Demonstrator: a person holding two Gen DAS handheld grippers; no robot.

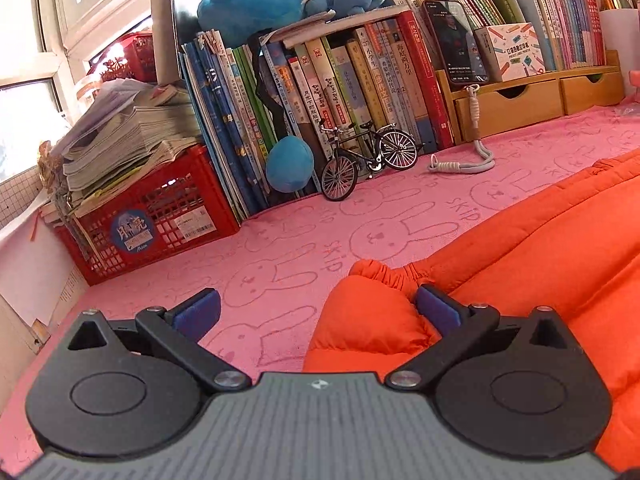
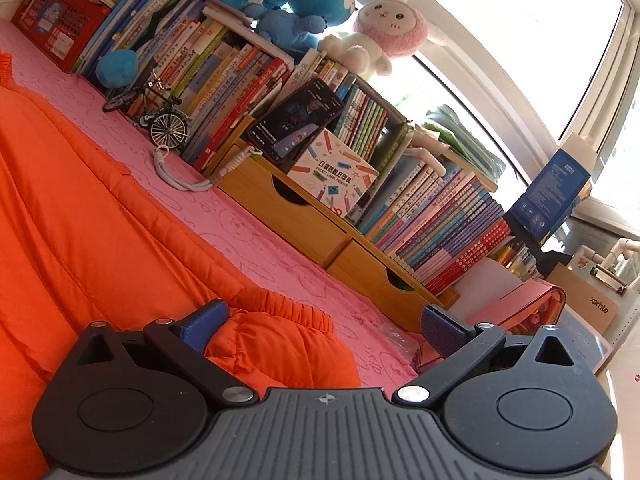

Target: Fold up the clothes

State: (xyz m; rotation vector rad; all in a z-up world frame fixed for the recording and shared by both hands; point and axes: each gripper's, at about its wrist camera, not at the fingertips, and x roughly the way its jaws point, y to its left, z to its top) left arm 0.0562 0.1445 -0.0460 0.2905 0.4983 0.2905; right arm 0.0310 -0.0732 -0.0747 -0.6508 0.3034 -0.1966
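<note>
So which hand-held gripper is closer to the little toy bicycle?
Probably the left hand-held gripper. The toy bicycle stands straight ahead across the pink cloth. From the right hand-held gripper it sits farther off, up-left.

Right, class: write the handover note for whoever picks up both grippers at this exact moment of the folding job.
Left gripper: open, jaws wide, the elastic cuff of one sleeve of the orange padded jacket lying between them, not clamped.
Right gripper: open, the other cuffed sleeve between its jaws, also not gripped.
The jacket lies spread on the pink rabbit-print cloth, in front of the row of books.
Done: no fold visible yet in these views.
Left: close on both cuffs, fold the sleeves in, then fold the body.
</note>
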